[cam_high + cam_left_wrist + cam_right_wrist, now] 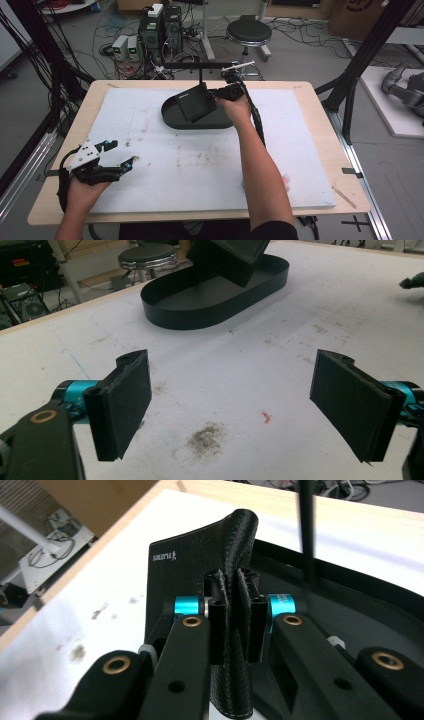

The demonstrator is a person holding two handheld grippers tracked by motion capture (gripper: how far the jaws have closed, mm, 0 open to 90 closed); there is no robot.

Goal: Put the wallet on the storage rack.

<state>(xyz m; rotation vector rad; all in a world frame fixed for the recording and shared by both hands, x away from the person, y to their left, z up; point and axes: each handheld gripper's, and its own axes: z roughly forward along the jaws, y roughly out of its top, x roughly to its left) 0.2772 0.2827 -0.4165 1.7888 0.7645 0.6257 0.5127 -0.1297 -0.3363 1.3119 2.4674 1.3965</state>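
High view, right gripper (216,94): held far out over the table, its jaws clamped on a flat black wallet (196,102) that hangs tilted above a black oval tray (172,118).
High view, left gripper (120,155): low at the near left of the white board (200,165), jaws spread wide, nothing between them.
High view, room: a round stool (248,33) and computer boxes (160,27) stand on the floor beyond the table.
Left gripper view, jaws: both pads (125,400) stand well apart over bare, stained board; they touch nothing.
Left gripper view, far off: the tray (215,302) lies ahead, with a corner of the wallet (230,257) held clear above its floor.
Right gripper view, grip: the right gripper (235,617) pinches the wallet's (195,575) stitched, folded edge tight between its pads.
Right gripper view, detail: small white lettering on the wallet's face and its woven texture, too fine to read from above; the tray's rim (350,587) curves behind.
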